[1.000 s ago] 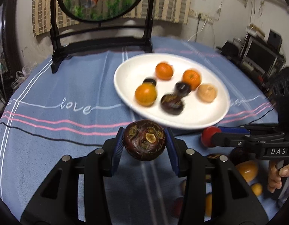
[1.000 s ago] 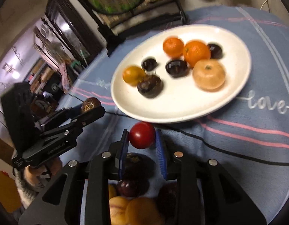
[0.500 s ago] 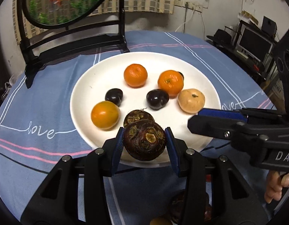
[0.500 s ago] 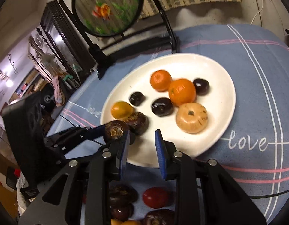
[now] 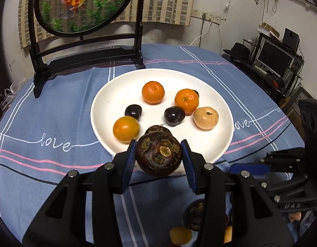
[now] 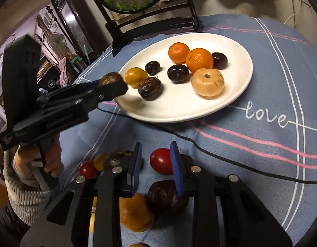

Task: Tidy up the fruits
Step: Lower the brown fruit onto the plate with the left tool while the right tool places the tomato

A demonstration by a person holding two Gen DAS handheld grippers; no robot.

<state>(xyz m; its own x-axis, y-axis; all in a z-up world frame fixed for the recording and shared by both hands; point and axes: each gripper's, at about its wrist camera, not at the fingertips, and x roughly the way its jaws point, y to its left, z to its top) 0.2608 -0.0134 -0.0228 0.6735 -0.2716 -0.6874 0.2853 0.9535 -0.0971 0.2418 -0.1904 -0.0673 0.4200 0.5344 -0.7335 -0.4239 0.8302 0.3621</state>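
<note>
My left gripper (image 5: 158, 158) is shut on a dark brown wrinkled fruit (image 5: 158, 154) and holds it just above the near rim of the white plate (image 5: 121, 90). On the plate lie several fruits: oranges, dark plums, a pale tan one and another brown fruit (image 6: 150, 88). The right wrist view shows the left gripper (image 6: 112, 81) at the plate's (image 6: 179, 111) left edge. My right gripper (image 6: 156, 164) is shut to a narrow gap with nothing in it. A red fruit (image 6: 160, 160) lies on the cloth beneath it. Its blue pad (image 5: 249, 167) shows low right in the left wrist view.
Loose fruits lie on the blue cloth near me: an orange one (image 6: 135, 214), a dark one (image 6: 166, 197), a small red one (image 6: 87, 168). A goldfish screen on a black stand (image 5: 84, 6) rises behind the plate. A sleeved hand (image 6: 30, 185) holds the left gripper.
My left gripper carried the brown fruit from over the cloth to the plate's near rim. The right gripper let go of the red fruit, which now lies on the cloth, and drew back.
</note>
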